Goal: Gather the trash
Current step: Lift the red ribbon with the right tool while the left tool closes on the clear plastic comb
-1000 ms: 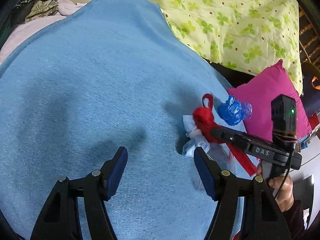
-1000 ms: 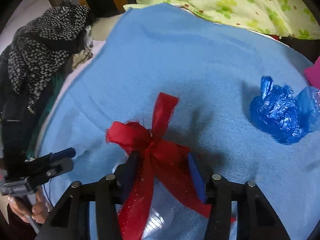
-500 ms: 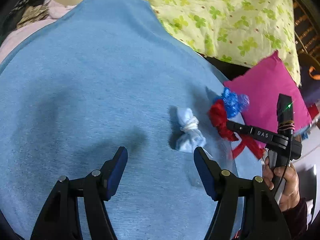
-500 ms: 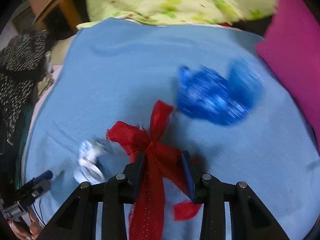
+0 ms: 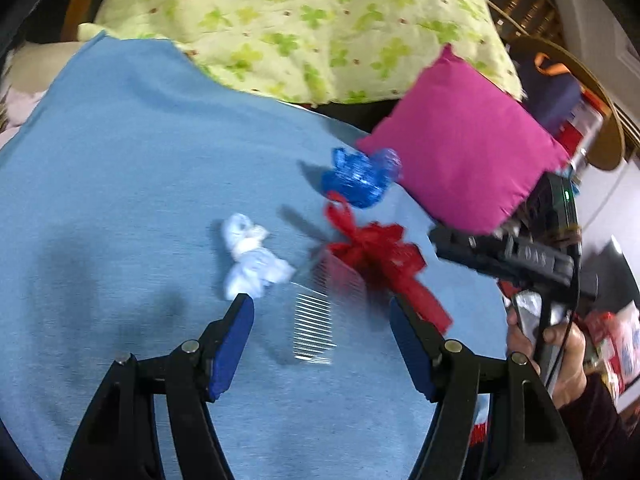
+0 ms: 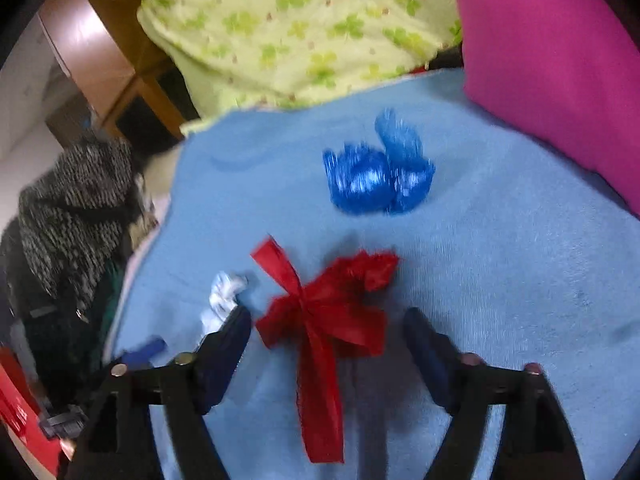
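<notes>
We see a light blue blanket [image 5: 120, 152] spread wide across the surface, carrying all the scraps. Behind it lies a pale green clover-print cloth [image 5: 304, 24], and a magenta cushion [image 5: 464, 140] sits at the blanket's far right edge. In the right wrist view a black-and-white speckled garment [image 6: 76, 208] is heaped off the blanket's left side, with a wooden furniture frame [image 6: 100, 56] behind it. Our left claw [image 5: 322, 332] hangs over the blanket with its jaws apart and nothing pressed between the blue pads; a clear plastic piece with fine ridges [image 5: 316, 320] lies on the blanket in the gap. Our right claw [image 6: 326, 340] has just been opening, and its jaws now stand wide and free of the red ribbon bow [image 6: 324, 312], which rests on the blanket between and just ahead of the fingers, its long tail running back toward the camera. In the left wrist view the right claw shows from the side just beside the bow, held by a hand [image 5: 560, 352] in a dark sleeve. A crumpled blue plastic bag [image 6: 376, 172] lies beyond the bow, close to the cushion. A small knotted white scrap [image 5: 252, 256] lies left of the bow, near the left claw's left fingertip [image 5: 240, 312].
</notes>
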The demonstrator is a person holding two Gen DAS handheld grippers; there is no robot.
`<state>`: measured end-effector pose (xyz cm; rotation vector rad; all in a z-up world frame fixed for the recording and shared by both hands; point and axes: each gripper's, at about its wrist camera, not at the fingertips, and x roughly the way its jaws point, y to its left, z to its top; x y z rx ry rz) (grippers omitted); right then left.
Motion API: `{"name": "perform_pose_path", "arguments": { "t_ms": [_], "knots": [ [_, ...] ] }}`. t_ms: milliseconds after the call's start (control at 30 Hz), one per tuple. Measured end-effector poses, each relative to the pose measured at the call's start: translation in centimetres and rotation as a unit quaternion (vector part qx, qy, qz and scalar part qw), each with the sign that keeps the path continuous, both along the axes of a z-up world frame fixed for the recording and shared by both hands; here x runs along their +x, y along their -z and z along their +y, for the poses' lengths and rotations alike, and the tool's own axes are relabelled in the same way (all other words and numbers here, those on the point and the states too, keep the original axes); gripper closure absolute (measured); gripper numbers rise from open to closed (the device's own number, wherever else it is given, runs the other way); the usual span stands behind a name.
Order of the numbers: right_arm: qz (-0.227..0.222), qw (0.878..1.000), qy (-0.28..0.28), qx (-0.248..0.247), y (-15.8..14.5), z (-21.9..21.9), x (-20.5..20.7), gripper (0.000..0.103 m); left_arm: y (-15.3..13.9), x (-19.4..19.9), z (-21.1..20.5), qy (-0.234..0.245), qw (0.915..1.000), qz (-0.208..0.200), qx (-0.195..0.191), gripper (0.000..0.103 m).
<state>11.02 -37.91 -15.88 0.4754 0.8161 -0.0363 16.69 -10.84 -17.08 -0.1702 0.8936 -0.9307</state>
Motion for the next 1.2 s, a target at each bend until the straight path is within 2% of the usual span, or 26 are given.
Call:
{"name": "perform_pose_path", "arguments": {
  "t_ms": [133, 267, 367, 400, 433, 467, 500, 600, 800, 900, 933, 1067, 1200],
  "knots": [
    [0.017, 0.999, -0.016, -0.026, 0.2, 0.1, 2.4, 0.021, 0.0, -0.8, -1.0, 0.024, 0.9997, -0.010, 0.001, 0.032],
    [0.032, 0.999, -0.021, 0.018, 1.7, -0.9, 5.2, 0.021, 0.1, -1.9, -2.3, 0.055, 0.9981, -0.027, 0.010, 0.030],
    [0.052, 0.997, -0.040, 0.042, 3.9, -0.5, 7.2, 0.023, 0.6, -2.4, -2.9, 0.070, 0.9970, -0.027, 0.020, 0.029],
    [0.062, 0.996, -0.046, 0.048, 4.6, -0.2, 7.6, 0.026, 0.8, -2.4, -3.2, 0.072, 0.9967, -0.027, 0.026, 0.029],
    [0.071, 0.995, -0.046, 0.049, 5.3, 0.1, 7.8, 0.048, 1.0, -2.4, -3.4, 0.072, 0.9965, -0.025, 0.032, 0.029],
    [0.076, 0.995, -0.051, 0.050, 5.7, 0.4, 7.8, 0.059, 1.3, -2.3, -3.6, 0.071, 0.9964, -0.023, 0.040, 0.029],
    [0.079, 0.994, -0.054, 0.051, 6.1, 0.7, 7.7, 0.060, 1.5, -2.2, -3.8, 0.069, 0.9964, -0.021, 0.045, 0.029],
    [0.058, 0.995, -0.042, 0.064, 6.1, 0.5, 6.6, 0.067, 2.0, -2.0, -4.3, 0.057, 0.9967, -0.017, 0.055, 0.029],
    [0.004, 0.998, 0.012, 0.067, 3.5, -1.1, 2.1, 0.068, 2.4, -2.1, -5.5, 0.038, 0.9961, -0.033, 0.073, 0.029],
    [-0.007, 0.998, 0.031, 0.062, 2.1, -1.6, -0.6, 0.068, 2.6, -2.0, -5.7, 0.026, 0.9959, -0.034, 0.080, 0.030],
    [-0.009, 0.997, 0.037, 0.060, 1.8, -1.7, -1.3, 0.068, 2.7, -1.9, -5.9, 0.022, 0.9959, -0.033, 0.082, 0.033],
    [-0.024, 0.994, 0.066, 0.079, 1.2, -1.7, -4.9, 0.068, 3.1, -1.5, -6.1, 0.014, 0.9962, -0.020, 0.084, 0.061],
    [-0.034, 0.992, 0.082, 0.087, 1.2, -1.8, -7.5, 0.068, 2.5, -2.1, -5.7, 0.011, 0.9964, -0.037, 0.076, 0.063]
  ]
}}
